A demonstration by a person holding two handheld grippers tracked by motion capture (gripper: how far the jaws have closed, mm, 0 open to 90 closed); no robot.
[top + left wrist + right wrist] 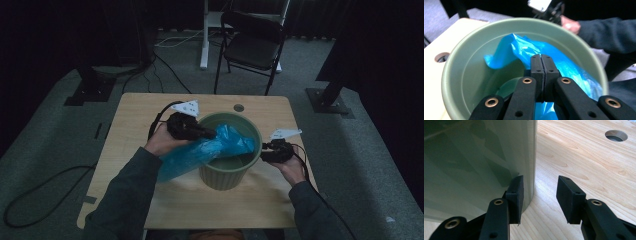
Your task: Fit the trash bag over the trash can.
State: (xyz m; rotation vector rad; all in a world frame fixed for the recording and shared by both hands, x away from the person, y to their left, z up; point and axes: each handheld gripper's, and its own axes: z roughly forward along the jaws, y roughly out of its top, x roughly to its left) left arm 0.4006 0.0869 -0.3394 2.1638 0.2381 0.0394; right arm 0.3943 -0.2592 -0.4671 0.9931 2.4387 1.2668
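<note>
Blue plastic bag [210, 150] draped over round green plastic bin [231, 175], pinched by left gripper [541, 65]; right gripper [539, 195] beside bin, fingers apart.

The green bin [230, 172] stands mid-table, its mouth partly blocked by the blue plastic bag [210, 150] draped over its near-left rim. The far part of the mouth is open. The wooden table [135, 115] is bare around the bin; beside the bin's right wall lies open tabletop.
</note>
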